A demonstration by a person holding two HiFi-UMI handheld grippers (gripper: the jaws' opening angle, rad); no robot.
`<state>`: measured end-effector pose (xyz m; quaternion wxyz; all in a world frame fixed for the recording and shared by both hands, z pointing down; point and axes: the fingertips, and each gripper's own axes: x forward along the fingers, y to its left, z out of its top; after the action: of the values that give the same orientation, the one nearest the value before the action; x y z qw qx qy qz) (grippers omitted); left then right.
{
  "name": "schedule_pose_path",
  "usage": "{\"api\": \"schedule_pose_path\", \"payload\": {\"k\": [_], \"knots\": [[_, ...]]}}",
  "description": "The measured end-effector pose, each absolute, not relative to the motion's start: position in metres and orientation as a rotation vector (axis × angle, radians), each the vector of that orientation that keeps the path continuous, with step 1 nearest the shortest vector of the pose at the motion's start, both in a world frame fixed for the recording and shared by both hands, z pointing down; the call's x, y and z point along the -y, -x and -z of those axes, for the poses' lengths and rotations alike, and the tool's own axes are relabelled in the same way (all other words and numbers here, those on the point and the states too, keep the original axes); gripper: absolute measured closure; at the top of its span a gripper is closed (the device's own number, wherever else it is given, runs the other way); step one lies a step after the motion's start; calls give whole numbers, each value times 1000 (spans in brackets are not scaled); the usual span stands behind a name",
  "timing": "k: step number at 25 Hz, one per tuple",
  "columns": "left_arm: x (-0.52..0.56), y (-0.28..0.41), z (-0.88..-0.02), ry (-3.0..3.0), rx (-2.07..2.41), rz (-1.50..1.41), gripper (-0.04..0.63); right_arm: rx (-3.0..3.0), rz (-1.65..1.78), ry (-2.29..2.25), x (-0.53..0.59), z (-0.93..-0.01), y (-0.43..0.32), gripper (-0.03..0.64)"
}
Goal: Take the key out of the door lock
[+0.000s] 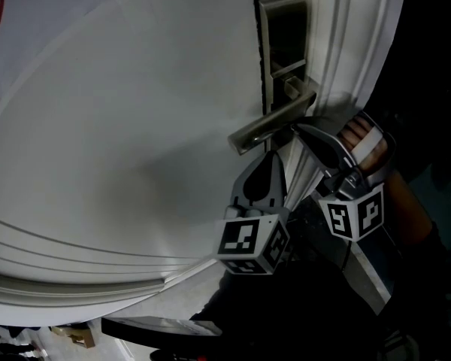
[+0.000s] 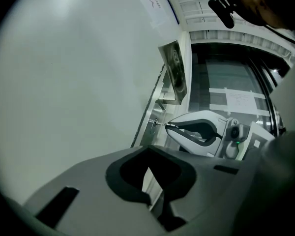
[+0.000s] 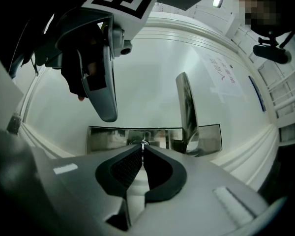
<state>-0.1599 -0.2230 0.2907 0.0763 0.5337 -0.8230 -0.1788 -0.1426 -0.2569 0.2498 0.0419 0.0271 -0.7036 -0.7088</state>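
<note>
At lower centre of the right gripper view, the right gripper (image 3: 143, 150) has its jaws pinched together on the key (image 3: 143, 142), which sits in the metal lock plate (image 3: 108, 139) left of the lever handle (image 3: 186, 107). The left gripper (image 2: 147, 151), jaws closed on nothing, hangs just beside it before the white door (image 1: 120, 126).

Slim metal key (image 3: 143, 143), seated in silver lock (image 3: 108, 139)
</note>
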Motion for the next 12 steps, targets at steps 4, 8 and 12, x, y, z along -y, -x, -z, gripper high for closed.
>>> {"api": "schedule_pose_path", "payload": {"k": [4, 8, 12], "knots": [[225, 159, -291, -1608, 2460, 543, 595, 2146, 2177, -81, 257, -250, 143, 606], [225, 158, -292, -1610, 2457, 543, 595, 2145, 2177, -81, 257, -251, 143, 606], [224, 158, -291, -1610, 2462, 552, 595, 2146, 2180, -79, 257, -250, 142, 606]]}}
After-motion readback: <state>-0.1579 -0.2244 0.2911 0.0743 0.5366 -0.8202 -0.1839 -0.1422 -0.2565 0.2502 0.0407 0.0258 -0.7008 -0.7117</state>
